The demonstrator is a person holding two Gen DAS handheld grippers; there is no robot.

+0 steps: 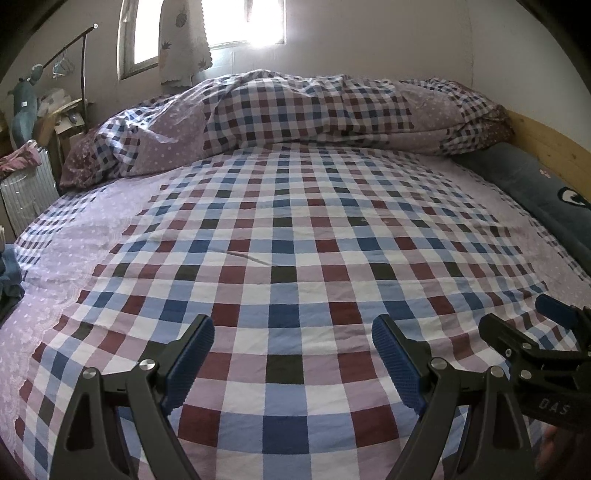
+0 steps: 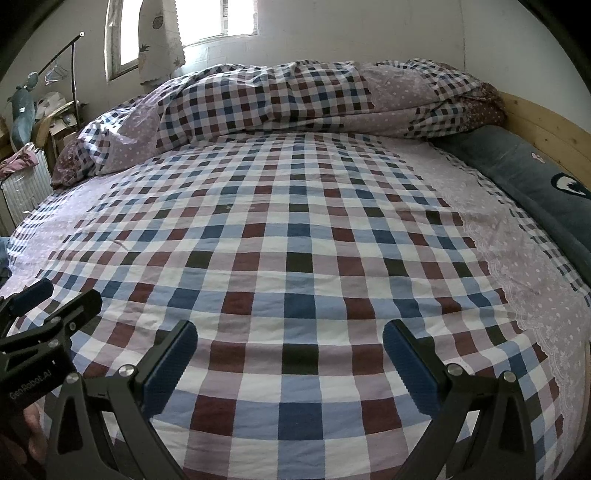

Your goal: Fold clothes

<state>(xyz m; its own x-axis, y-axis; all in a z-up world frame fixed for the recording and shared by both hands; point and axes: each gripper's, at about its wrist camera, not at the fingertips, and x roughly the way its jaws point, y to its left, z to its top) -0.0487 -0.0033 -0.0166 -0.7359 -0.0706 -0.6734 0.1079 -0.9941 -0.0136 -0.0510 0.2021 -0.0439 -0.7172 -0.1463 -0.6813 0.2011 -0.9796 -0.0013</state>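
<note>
My left gripper hangs open over the checked bed sheet, nothing between its blue pads. My right gripper is open too, above the same checked sheet, and is empty. Each shows in the other's view: the right gripper at the lower right edge, the left gripper at the lower left. A bit of dark blue clothing lies at the bed's left edge, mostly cut off; the same clothing barely shows in the right wrist view. No garment lies on the sheet before the grippers.
A bunched checked duvet lies along the far side under the window. A grey-blue pillow and wooden bed frame line the right side. A clothes rack, boxes and a white radiator-like unit stand at the left.
</note>
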